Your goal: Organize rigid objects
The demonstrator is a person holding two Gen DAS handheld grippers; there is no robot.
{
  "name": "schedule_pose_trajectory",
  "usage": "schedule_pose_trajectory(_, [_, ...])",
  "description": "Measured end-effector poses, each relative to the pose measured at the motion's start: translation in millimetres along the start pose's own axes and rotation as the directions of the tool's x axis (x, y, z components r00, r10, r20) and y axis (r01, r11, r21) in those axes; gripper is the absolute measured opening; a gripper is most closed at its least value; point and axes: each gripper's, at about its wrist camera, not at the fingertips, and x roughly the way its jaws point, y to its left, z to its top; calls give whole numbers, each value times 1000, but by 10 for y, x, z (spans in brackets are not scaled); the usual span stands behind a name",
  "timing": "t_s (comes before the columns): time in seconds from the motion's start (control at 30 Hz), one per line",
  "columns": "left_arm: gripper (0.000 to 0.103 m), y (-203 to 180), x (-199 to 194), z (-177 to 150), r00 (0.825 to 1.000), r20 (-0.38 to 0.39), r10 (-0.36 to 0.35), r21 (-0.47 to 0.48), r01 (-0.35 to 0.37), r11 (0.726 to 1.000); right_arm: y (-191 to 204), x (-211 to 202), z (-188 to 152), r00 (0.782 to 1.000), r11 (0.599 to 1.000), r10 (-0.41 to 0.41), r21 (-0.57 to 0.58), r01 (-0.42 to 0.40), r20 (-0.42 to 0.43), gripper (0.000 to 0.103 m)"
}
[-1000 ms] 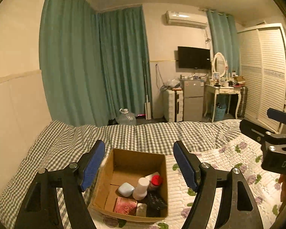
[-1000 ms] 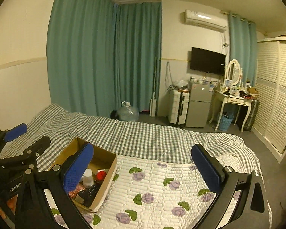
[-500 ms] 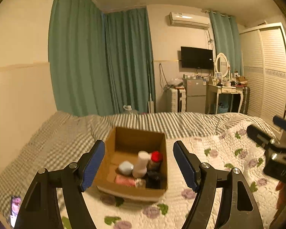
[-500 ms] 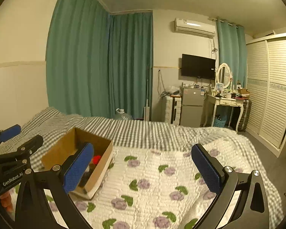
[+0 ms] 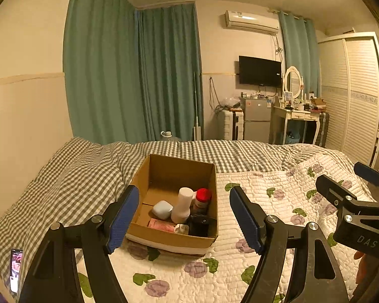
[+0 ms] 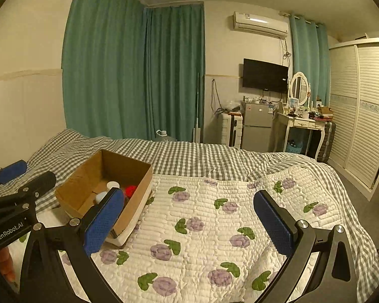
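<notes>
Both tongs, left [image 5: 184, 218] and right [image 6: 187, 217], gape wide and empty. The cardboard box [image 5: 174, 240] of bottles sits on the bed [image 6: 214, 227], now seen from lower than a second ago.

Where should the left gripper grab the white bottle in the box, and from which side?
Take the white bottle by its upper body, below the cap, coming from above. It stands upright in the cardboard box, the red-capped bottle tight beside it; only its top half looks clear. The left gripper is open.

The bed [image 5: 63, 184] carries a floral quilt [image 5: 278, 194], cardboard box [image 5: 169, 240] and phone [image 5: 15, 270].
</notes>
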Motion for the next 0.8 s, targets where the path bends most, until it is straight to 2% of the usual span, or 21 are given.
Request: schedule_pose_trajectory(0.8, [77,4,-19,-55,1000,-20,-7,-23,7,1000,6,63,-42,999,1000,-8,14,9,-33,103])
